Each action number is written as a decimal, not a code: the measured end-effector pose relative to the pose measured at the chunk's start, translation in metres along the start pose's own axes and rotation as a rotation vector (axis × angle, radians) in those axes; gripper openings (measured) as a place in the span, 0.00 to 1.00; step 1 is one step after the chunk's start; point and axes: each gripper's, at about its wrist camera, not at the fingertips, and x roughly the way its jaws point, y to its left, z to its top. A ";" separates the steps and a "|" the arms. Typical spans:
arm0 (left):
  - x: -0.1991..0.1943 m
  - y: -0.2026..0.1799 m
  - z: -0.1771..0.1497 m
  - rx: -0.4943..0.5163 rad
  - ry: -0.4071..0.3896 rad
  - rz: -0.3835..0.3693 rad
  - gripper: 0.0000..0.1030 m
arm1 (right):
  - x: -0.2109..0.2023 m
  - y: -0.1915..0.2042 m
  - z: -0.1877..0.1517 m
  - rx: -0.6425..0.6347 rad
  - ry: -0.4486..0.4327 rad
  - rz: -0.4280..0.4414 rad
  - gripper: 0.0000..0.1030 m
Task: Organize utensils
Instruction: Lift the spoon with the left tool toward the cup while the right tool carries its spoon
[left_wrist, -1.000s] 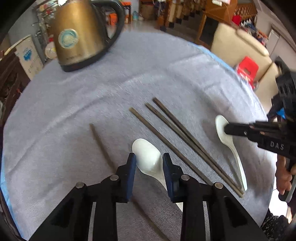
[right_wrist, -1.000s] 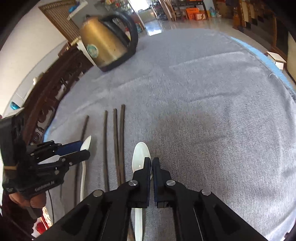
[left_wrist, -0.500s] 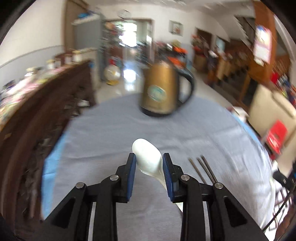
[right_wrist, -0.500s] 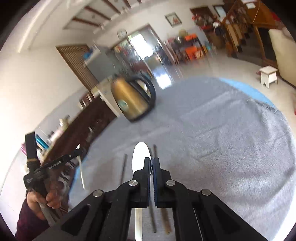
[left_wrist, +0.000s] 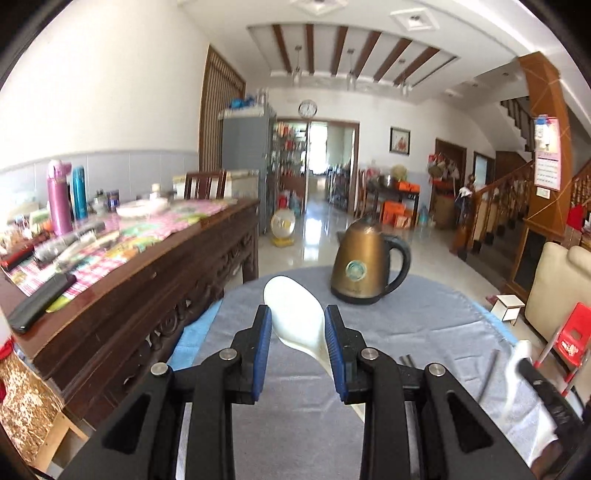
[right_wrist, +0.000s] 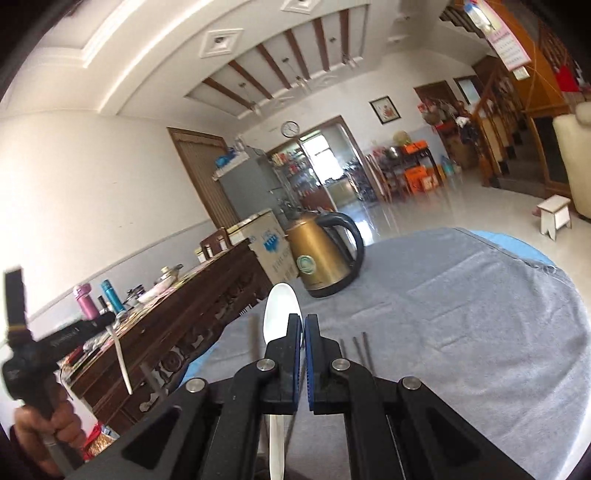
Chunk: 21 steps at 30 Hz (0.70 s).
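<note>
1. The left gripper (left_wrist: 298, 325) holds a white ceramic spoon (left_wrist: 295, 314) between its blue pads, bowl forward and lifted clear of the round table (left_wrist: 424, 317), which has a grey cloth over it.
2. The right gripper (right_wrist: 303, 328) is pinched nearly closed on a second white spoon (right_wrist: 281, 308) – its bowl sticks out ahead of the fingers and its handle runs back under them.
3. Dark chopsticks (right_wrist: 360, 350) lie on the cloth just right of the right gripper; in the left wrist view their ends (left_wrist: 406, 360) show beside the left gripper.
4. A bronze electric kettle (left_wrist: 364, 271) with a black handle stands at the far side of the table, well apart from both spoons, lid on.
5. Left of the table runs a carved dark wooden sideboard (left_wrist: 155, 280) crowded with things – a pink flask (left_wrist: 59, 201), a teal flask (left_wrist: 79, 192), a white dish (left_wrist: 142, 208).
6. A hand (right_wrist: 48, 435) grips the left tool's handle, seen from the right wrist.
</note>
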 end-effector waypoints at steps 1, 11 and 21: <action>-0.009 -0.006 -0.003 0.009 -0.015 -0.005 0.30 | 0.000 0.007 -0.005 -0.028 -0.009 -0.004 0.03; -0.041 -0.057 -0.049 0.061 -0.122 0.037 0.30 | -0.015 0.032 -0.039 -0.203 -0.042 -0.004 0.03; -0.044 -0.104 -0.090 0.224 -0.180 0.039 0.30 | -0.030 0.010 -0.046 -0.181 0.009 -0.004 0.03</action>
